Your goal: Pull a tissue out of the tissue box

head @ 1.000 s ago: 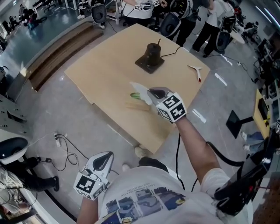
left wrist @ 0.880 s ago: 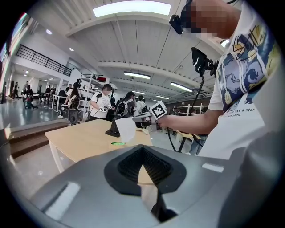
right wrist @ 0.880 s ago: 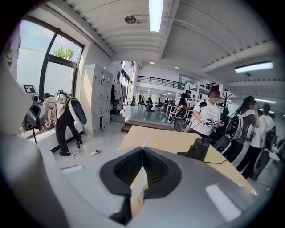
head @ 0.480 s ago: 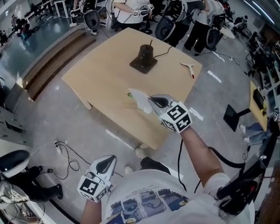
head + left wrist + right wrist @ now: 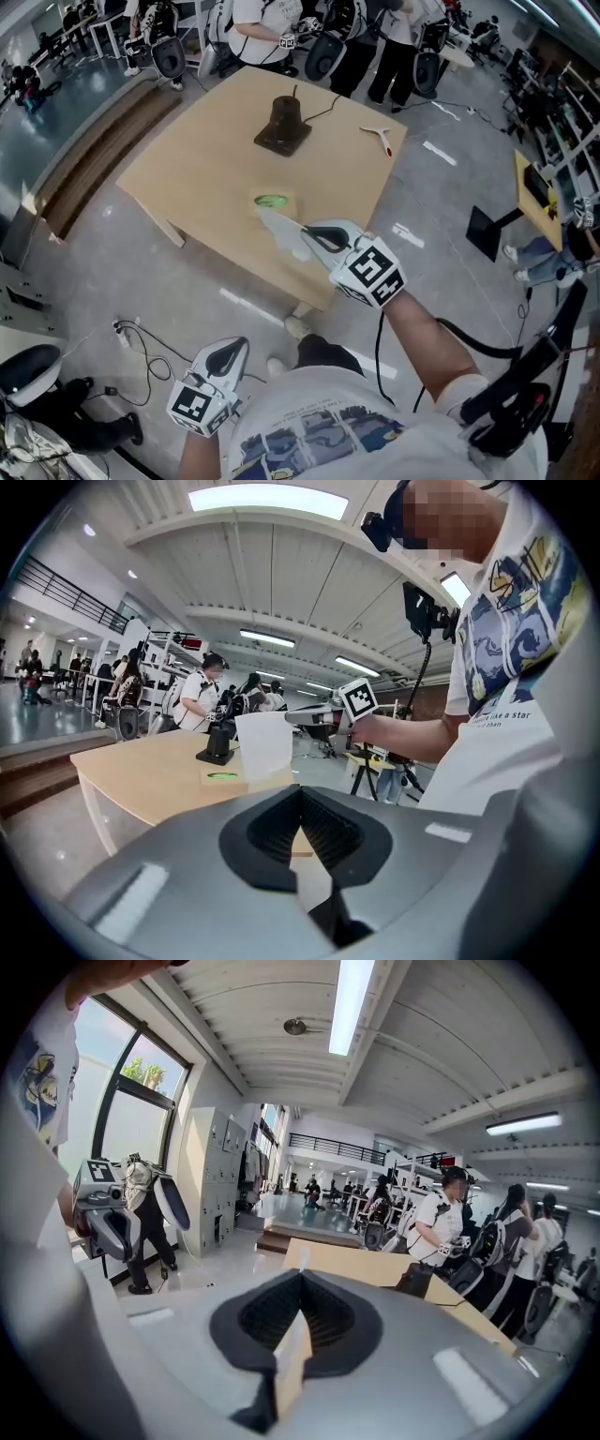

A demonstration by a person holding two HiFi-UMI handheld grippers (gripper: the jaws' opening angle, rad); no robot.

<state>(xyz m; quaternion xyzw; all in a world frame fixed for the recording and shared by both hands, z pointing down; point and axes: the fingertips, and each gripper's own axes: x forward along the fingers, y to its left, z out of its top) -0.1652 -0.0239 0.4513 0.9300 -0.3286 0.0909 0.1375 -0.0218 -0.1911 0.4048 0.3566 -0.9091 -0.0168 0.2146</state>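
Right gripper (image 5: pixel 306 233): closed on the tissue (image 5: pixel 279 232); I've got it above the near edge of the counter (image 5: pixel 187 159).
Tissue: white sheet trailing from the jaws toward the tissue box (image 5: pixel 272 201); I can't tell if its far end touches the box.
Tissue box: flat on the counter, green opening up.
Left gripper (image 5: pixel 230 349): jaws together, empty, low by my torso, off the counter.

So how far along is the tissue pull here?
Done: the tissue hangs clear of the tissue box on the table. In hand: the right gripper is shut on it, above the table edge. The left gripper is shut, empty, off the table. Left: little, perhaps only setting it down.
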